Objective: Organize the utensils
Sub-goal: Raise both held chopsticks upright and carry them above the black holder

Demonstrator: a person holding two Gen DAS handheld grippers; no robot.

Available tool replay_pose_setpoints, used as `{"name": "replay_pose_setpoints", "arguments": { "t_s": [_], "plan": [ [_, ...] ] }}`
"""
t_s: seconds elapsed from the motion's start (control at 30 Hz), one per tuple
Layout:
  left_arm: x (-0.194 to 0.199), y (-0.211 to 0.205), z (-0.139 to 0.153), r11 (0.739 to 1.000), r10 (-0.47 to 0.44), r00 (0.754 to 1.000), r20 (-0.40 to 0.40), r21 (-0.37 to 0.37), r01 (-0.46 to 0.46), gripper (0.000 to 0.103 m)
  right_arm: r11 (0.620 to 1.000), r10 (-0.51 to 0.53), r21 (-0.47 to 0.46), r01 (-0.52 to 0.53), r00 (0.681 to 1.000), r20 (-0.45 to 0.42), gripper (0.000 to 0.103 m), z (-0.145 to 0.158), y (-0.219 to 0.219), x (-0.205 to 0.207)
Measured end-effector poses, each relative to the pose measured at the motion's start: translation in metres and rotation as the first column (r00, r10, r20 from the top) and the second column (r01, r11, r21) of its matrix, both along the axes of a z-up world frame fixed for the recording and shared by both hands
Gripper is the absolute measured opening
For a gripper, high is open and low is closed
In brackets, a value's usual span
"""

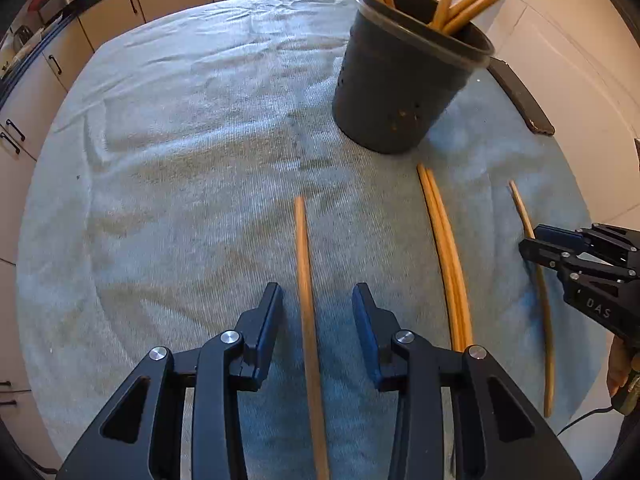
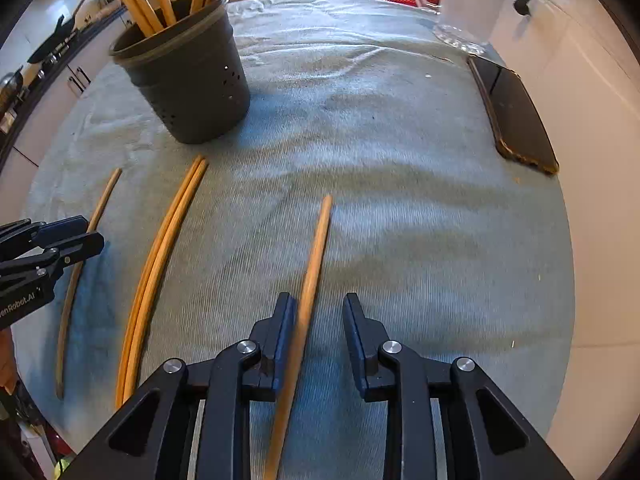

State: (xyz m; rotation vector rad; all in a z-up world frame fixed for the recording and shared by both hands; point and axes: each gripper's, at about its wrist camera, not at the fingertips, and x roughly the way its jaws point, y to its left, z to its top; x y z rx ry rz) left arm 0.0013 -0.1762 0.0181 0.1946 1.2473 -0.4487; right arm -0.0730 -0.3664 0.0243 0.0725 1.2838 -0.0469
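Wooden chopsticks, pale tan, slender. Four lie on towel-covered bench (image 1: pixel 180 128): single chopstick (image 1: pixel 306 280) between parted fingers of left claw (image 1: pixel 316 316), untouched; touching pair (image 1: pixel 446 248) just beside; outer chopstick (image 2: pixel 310 280) inside right claw (image 2: pixel 318 324), jaws apart, against one pad or not: cannot tell. More stand in dark perforated holder (image 1: pixel 404 80), tops cut off. Near ends hidden under claws.
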Motion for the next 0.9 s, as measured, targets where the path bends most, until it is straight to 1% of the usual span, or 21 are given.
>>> {"name": "replay_pose_setpoints", "arguments": {
  "t_s": [0.1,0.13,0.2,0.23,0.3,0.33,0.37,0.43,0.53,0.57,0.7,0.77,0.8,0.9],
  "plan": [
    [0.004,-0.003,-0.001,1.000,0.000,1.000,0.006,-0.001,0.000,0.034,1.000,0.002,-0.014,-0.002,1.000,-0.002,0.026,0.000,0.002,0.006],
    [0.004,-0.003,-0.001,1.000,0.001,1.000,0.017,0.001,-0.001,0.032,1.000,-0.001,-0.012,0.001,1.000,0.003,0.023,0.001,0.003,0.006],
    [0.002,-0.004,-0.002,1.000,0.005,0.998,0.060,0.014,-0.006,0.016,1.000,-0.007,-0.003,0.007,1.000,0.024,0.017,0.001,0.003,0.003],
    [-0.002,-0.003,-0.002,1.000,0.000,0.996,0.086,0.019,-0.001,0.006,1.000,-0.013,-0.006,0.013,0.999,0.039,0.011,0.002,0.003,0.001],
    [-0.007,0.000,-0.001,1.000,0.007,0.996,0.090,-0.018,-0.005,0.006,1.000,-0.028,0.013,0.027,0.998,0.061,0.009,0.002,0.000,-0.003],
    [-0.009,0.004,0.001,0.999,0.027,0.996,0.087,-0.047,-0.023,0.006,0.999,-0.038,0.040,0.036,0.997,0.074,0.007,0.003,-0.003,-0.005],
    [-0.011,0.007,0.005,0.997,0.045,0.994,0.097,-0.060,-0.039,0.006,0.997,-0.050,0.063,0.044,0.995,0.090,0.007,0.004,-0.005,-0.008],
    [-0.015,0.011,0.016,0.996,0.067,0.988,0.140,-0.071,-0.057,0.006,0.996,-0.060,0.080,0.049,0.989,0.134,0.007,0.010,-0.010,-0.014],
    [-0.030,0.022,0.043,0.991,0.088,0.975,0.204,-0.114,-0.065,0.006,0.994,-0.059,0.102,0.038,0.975,0.215,0.007,0.031,-0.011,-0.028],
    [-0.035,0.025,0.052,0.989,0.095,0.970,0.224,-0.129,-0.067,0.006,0.994,-0.058,0.101,0.033,0.966,0.253,0.007,0.042,-0.011,-0.035],
    [-0.060,0.035,0.087,0.982,0.111,0.946,0.305,-0.178,-0.058,0.006,0.996,-0.057,0.078,0.030,0.930,0.363,0.007,0.075,-0.006,-0.060],
    [-0.072,0.037,0.100,0.980,0.112,0.933,0.342,-0.192,-0.048,0.006,0.998,-0.054,0.063,0.031,0.908,0.414,0.007,0.090,-0.008,-0.073],
    [-0.079,0.036,0.107,0.980,0.112,0.927,0.357,-0.197,-0.042,0.006,0.998,-0.053,0.058,0.031,0.901,0.431,0.007,0.096,-0.006,-0.073],
    [-0.099,0.037,0.124,0.980,0.102,0.903,0.418,-0.196,-0.020,0.006,0.999,-0.051,0.041,0.036,0.871,0.488,0.007,0.112,0.000,-0.093]
  ]
}}
